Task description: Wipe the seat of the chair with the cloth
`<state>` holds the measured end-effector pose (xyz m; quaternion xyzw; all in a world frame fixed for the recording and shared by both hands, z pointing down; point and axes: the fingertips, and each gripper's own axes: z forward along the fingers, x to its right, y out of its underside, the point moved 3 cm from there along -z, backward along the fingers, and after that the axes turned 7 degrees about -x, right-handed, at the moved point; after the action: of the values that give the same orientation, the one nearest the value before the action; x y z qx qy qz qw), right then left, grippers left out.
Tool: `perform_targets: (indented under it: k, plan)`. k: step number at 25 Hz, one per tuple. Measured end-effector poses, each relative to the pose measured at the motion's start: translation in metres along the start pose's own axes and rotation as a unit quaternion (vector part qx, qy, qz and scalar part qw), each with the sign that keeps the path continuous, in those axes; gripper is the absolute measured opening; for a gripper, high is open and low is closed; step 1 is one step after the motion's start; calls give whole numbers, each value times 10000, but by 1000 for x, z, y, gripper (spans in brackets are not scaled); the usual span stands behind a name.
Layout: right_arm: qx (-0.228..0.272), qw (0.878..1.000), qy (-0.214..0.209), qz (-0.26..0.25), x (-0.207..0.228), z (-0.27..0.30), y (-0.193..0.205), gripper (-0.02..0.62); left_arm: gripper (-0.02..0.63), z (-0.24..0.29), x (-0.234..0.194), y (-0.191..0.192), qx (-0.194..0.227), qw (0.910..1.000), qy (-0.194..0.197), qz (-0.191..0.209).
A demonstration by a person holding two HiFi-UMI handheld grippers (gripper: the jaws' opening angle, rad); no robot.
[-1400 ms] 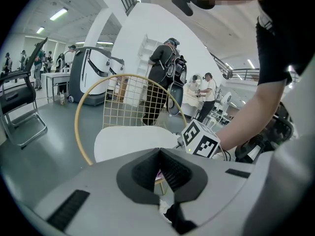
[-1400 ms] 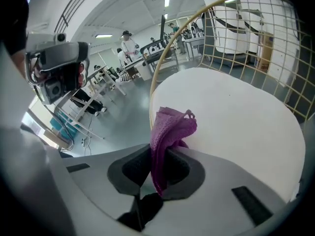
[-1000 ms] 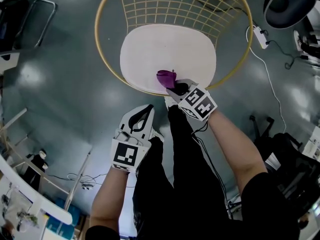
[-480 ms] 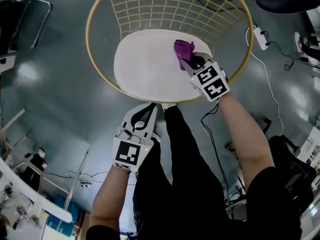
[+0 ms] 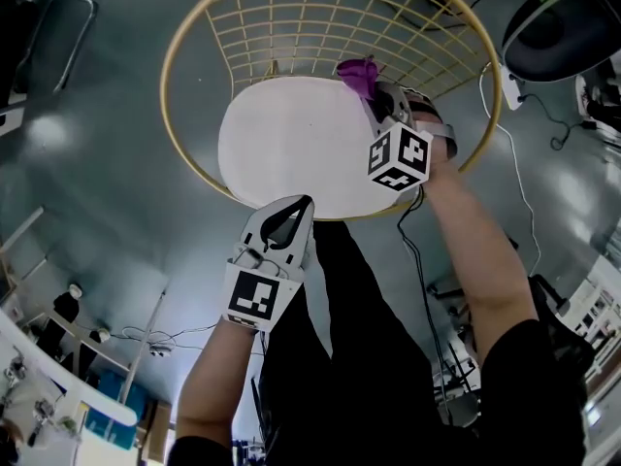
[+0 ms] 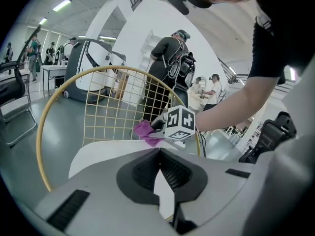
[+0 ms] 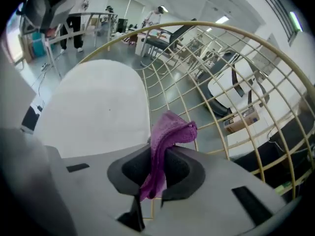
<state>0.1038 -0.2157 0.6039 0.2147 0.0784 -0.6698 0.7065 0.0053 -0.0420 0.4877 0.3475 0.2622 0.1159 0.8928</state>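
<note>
Left hand-held gripper (image 5: 299, 208): jaws together, nothing between them, by the near edge of the white seat (image 5: 286, 139). Right hand-held gripper (image 5: 376, 93): jaws clamped on the purple cloth (image 5: 357, 72), at the seat's far right edge, just beside the yellow wire back (image 5: 291, 13).

Glossy grey floor (image 5: 107, 163), black domed object at 1 o'clock (image 5: 563, 37), perhaps a machine base, dark chair at 10 o'clock (image 5: 24, 37), white desk edge at 8 o'clock (image 5: 58, 382)
</note>
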Motion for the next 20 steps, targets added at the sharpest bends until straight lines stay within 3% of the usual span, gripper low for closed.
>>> perform_targets:
  k: [4,20]
  plan:
    - [-195,9989,-12,-429,-8,14,4,60,11,9,-12,-8,27,10000,-53,-26]
    - [-333,9958,-584,-622,-45,18,-1,60,11,9,-8,1,-79,10000,25,-31]
